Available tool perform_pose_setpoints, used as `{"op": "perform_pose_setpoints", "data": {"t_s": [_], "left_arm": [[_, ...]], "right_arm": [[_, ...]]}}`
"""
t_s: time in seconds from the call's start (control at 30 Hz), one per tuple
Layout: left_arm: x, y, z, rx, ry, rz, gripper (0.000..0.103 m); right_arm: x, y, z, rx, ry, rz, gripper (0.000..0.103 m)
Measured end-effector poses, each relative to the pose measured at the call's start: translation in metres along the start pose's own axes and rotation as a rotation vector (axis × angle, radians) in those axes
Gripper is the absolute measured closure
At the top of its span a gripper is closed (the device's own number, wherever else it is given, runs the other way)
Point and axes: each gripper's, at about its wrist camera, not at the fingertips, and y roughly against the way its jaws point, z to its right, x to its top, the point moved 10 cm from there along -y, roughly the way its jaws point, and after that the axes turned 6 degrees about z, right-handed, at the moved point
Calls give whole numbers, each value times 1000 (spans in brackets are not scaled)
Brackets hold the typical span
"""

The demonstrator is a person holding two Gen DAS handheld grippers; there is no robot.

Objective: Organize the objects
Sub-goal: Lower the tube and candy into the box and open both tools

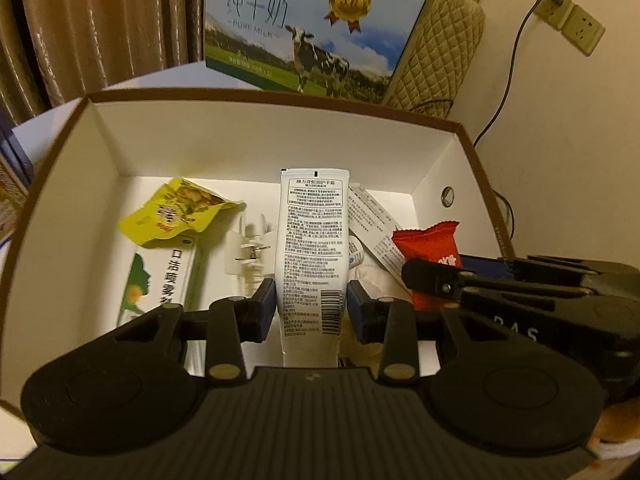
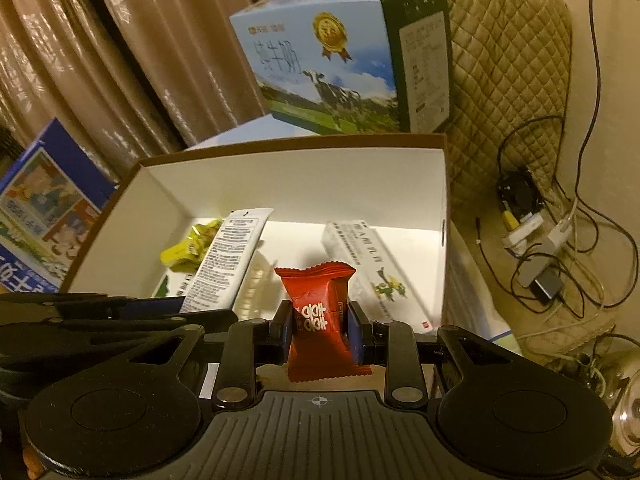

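Red packet point(image 2: 320, 316) clamped in right claw point(image 2: 320, 330), white tube point(image 1: 311, 256) in left claw point(image 1: 312, 308), cap hidden.

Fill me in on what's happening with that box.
A person is sorting small items into an open white-lined box with two handheld grippers. The left gripper is shut on a white tube, held over the box. The right gripper is shut on a red snack packet. A yellow packet already lies inside.
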Motion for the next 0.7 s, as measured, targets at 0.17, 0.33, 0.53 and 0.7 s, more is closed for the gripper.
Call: {"op": "perform_pose_setpoints", "data": {"t_s": [0.17, 0.33, 0.53, 0.7], "left_arm": [[-2, -18, 0, 10, -2, -29, 70], [-3, -23, -1, 15, -26, -29, 70], [4, -13, -4, 14, -31, 1, 67], [7, 2, -15, 34, -26, 31, 55]], "right_arm": [[3, -6, 2, -21, 28, -1, 78], [6, -9, 2, -20, 41, -2, 78], [9, -8, -2, -7, 55, 5, 78], [12, -5, -6, 8, 74, 10, 78]]}}
